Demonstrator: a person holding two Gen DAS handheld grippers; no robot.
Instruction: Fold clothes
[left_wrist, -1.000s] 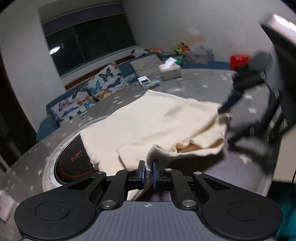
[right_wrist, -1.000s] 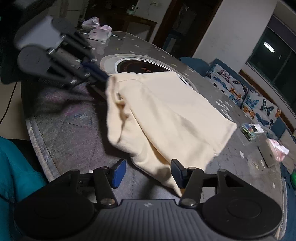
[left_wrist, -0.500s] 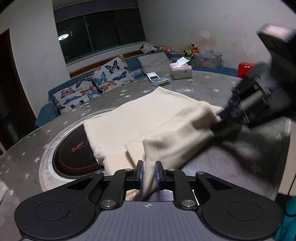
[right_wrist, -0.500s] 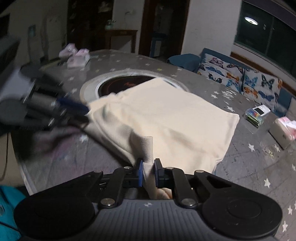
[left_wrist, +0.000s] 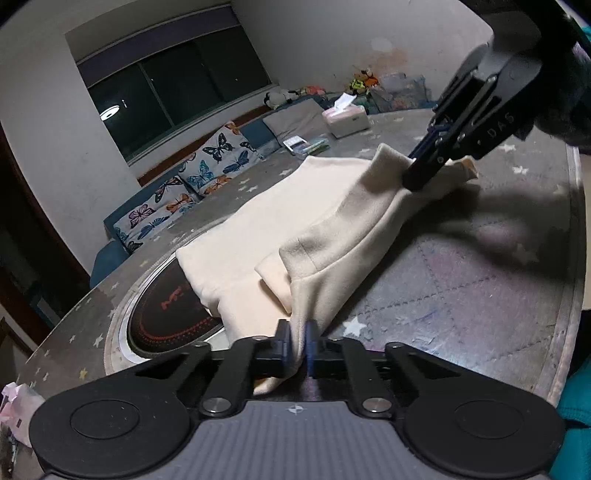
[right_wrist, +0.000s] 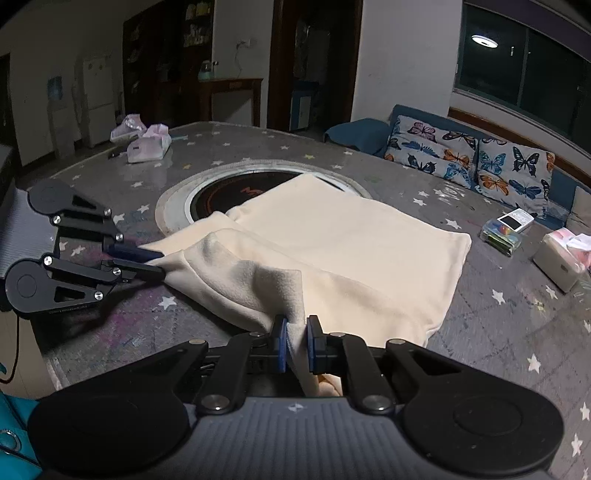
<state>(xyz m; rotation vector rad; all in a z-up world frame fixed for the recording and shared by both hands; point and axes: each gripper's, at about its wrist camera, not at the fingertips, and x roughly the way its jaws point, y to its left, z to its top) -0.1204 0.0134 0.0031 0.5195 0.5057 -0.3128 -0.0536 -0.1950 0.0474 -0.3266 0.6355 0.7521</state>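
Note:
A cream fleece garment (left_wrist: 303, 218) (right_wrist: 351, 243) lies spread on the round grey star-patterned table (left_wrist: 480, 295), its far part flat and its near edge bunched and lifted. My left gripper (left_wrist: 296, 345) is shut on the garment's near-left corner; the same gripper (right_wrist: 157, 264) shows at the left of the right wrist view. My right gripper (right_wrist: 295, 341) is shut on the near-right corner. That gripper (left_wrist: 417, 171) appears at the upper right of the left wrist view, pinching a raised fold. The stretch of fabric between the two grips hangs slightly off the table.
A round black hob (right_wrist: 236, 195) (left_wrist: 166, 310) sits in the table's middle, partly under the garment. White tissue boxes (right_wrist: 561, 260) (left_wrist: 345, 118), a card pack (right_wrist: 506, 230) and pink tissue packs (right_wrist: 147, 144) stand around. Butterfly cushions (right_wrist: 469, 158) line a sofa behind.
The right gripper went from open beside the garment to shut on its near edge. Both grippers have since drawn that edge out between them, and the garment lies flatter.

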